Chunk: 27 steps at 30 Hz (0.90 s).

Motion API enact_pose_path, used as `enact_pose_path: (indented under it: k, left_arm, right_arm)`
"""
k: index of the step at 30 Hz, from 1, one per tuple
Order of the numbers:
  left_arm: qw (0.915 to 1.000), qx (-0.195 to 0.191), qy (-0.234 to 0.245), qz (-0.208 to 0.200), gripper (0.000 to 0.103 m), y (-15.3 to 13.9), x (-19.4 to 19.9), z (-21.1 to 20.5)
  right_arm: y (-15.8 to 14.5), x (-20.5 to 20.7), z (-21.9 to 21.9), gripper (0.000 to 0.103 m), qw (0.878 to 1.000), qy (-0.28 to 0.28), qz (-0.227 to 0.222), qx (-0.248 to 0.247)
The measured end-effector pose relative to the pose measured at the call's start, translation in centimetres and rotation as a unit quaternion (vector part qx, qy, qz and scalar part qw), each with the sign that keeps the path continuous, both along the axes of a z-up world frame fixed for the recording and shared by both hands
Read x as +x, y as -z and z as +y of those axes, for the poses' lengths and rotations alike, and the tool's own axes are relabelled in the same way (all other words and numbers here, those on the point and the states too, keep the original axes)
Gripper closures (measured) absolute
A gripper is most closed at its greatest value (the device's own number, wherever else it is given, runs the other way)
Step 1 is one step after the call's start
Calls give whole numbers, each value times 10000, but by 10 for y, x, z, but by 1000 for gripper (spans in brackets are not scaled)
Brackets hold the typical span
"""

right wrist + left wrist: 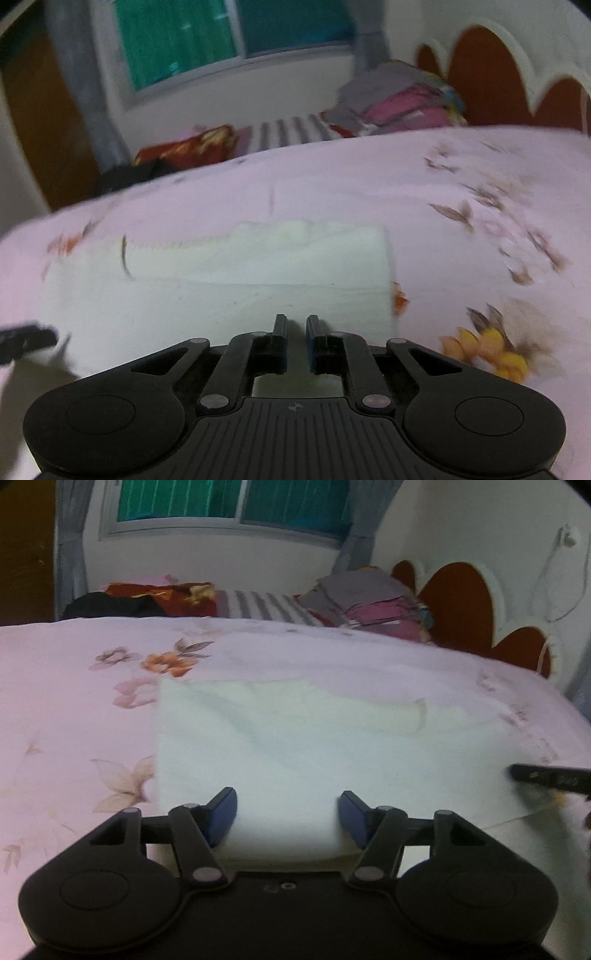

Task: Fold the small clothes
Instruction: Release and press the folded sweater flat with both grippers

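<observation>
The left wrist view shows the pale garment (295, 746) lying folded near the bed's (74, 701) front edge, left gripper (288, 818) fingers parted around its hem, right gripper (296, 341) fingers nearly closed, empty, seemingly after release.

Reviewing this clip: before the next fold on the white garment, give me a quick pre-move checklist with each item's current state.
1. Left gripper jaws apart, nothing pinched: ok.
2. Right gripper free of cloth: ok; a narrow gap shows between its jaws.
3. White garment lies folded on the floral bedsheet: ok.
4. Garment's top layer smooth: not ok; bunched along the far edge in the right wrist view.
5. Folded clothes pile well away: ok.
6. Garment's near edge aligned: cannot tell; grippers hide it.
</observation>
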<state>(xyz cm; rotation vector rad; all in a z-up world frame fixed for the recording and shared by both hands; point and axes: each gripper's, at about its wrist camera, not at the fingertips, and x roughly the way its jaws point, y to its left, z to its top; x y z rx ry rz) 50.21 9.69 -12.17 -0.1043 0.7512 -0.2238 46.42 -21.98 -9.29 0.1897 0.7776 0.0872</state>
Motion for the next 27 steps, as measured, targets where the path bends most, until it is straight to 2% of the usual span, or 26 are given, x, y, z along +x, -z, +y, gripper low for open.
enact_pose_path:
  k: [2, 4, 6, 9, 12, 13, 15, 16, 18, 20, 21, 22, 23, 25, 27]
  left_arm:
    - [10000, -78, -38, -5, 42, 0, 1, 9]
    - [10000, -90, 15, 41, 40, -4, 9, 10]
    - [9998, -183, 112, 9, 29, -8, 22, 8]
    - [9997, -150, 196, 59, 29, -10, 54, 2]
    - [9998, 28, -72, 181, 32, -3, 83, 18]
    - [9996, 26, -147, 253, 32, 1, 91, 28]
    - [9995, -228, -13, 225, 33, 2, 95, 45]
    - [9995, -217, 11, 225, 33, -2, 93, 47]
    - [9999, -121, -94, -2, 29, -12, 83, 43]
    - [9994, -313, 45, -159, 27, -17, 72, 28]
    - [9992, -307, 123, -220, 27, -18, 66, 18]
    - [9991, -289, 177, -273, 27, -19, 60, 5]
    - [9987, -337, 287, -259, 28, -17, 55, -7]
    - [9984, -337, 379, -252, 30, -13, 48, -24]
    - [9989, -162, 411, -175, 32, -4, 41, -33]
  right_arm:
    - [7, 3, -13, 92, 9990, 362, 40, -262]
    - [9, 7, -36, 92, 9975, 701, 85, 9]
    - [5, 10, -33, 92, 9986, 525, -71, -2]
    - [4, 27, -16, 92, 9995, 150, -144, 238]
    - [13, 51, -9, 92, 9998, 87, -3, 155]
    - [16, 58, -12, 92, 9998, 214, 53, -22]
    - [19, 69, -28, 92, 9976, 647, 134, -213]
    - [17, 72, -34, 92, 9969, 742, 190, -199]
    - [10, 72, -35, 92, 9972, 716, 149, -176]
    - [0, 62, -23, 91, 9983, 571, -109, -37]
    - [-4, 62, -12, 87, 9989, 436, -152, 73]
    - [-6, 61, 3, 62, 9995, 233, -167, 137]
    - [-7, 58, 19, 43, 9995, -7, -239, 191]
    - [-9, 52, 50, 42, 9977, -488, -370, 283]
    - [-5, 47, 74, 52, 9947, -922, -300, 349]
